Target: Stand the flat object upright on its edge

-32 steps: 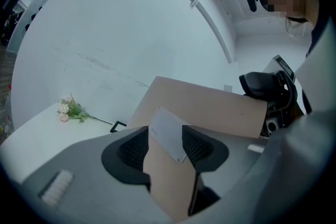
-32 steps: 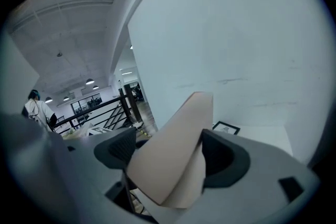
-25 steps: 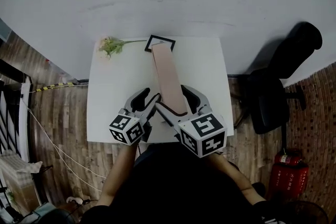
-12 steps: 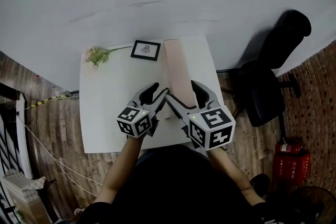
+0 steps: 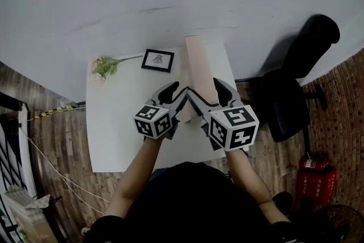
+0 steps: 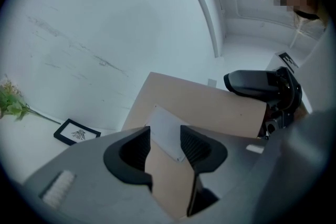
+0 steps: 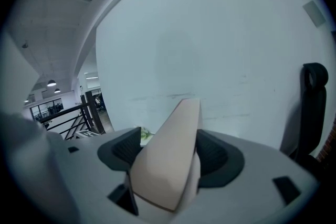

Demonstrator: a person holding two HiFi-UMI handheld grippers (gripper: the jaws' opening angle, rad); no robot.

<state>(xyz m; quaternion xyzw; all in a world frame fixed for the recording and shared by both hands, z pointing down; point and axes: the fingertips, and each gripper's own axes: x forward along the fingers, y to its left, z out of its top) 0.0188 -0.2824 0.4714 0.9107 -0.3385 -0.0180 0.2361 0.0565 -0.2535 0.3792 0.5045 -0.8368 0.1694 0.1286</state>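
A long flat beige board (image 5: pixel 199 62) reaches from between my two grippers toward the wall, above the white table (image 5: pixel 119 116). My left gripper (image 5: pixel 177 94) is shut on the board's left side, and its pads (image 6: pixel 195 145) press the panel (image 6: pixel 210 107) beside a white label (image 6: pixel 165 131). My right gripper (image 5: pixel 208 95) grips the right side. In the right gripper view the board (image 7: pixel 176 134) fills the gap between the jaws (image 7: pixel 168 150), which have just been closing on it.
A small black picture frame (image 5: pixel 158 60) lies left of the board, also in the left gripper view (image 6: pixel 77 132). A flower sprig (image 5: pixel 105 64) lies at the table's far left corner. A black office chair (image 5: pixel 296 82) and a red extinguisher (image 5: pixel 313 188) stand to the right.
Both grippers have carried the board away from me and to the right. Its far end was over the picture frame and is now beside it, to the right.
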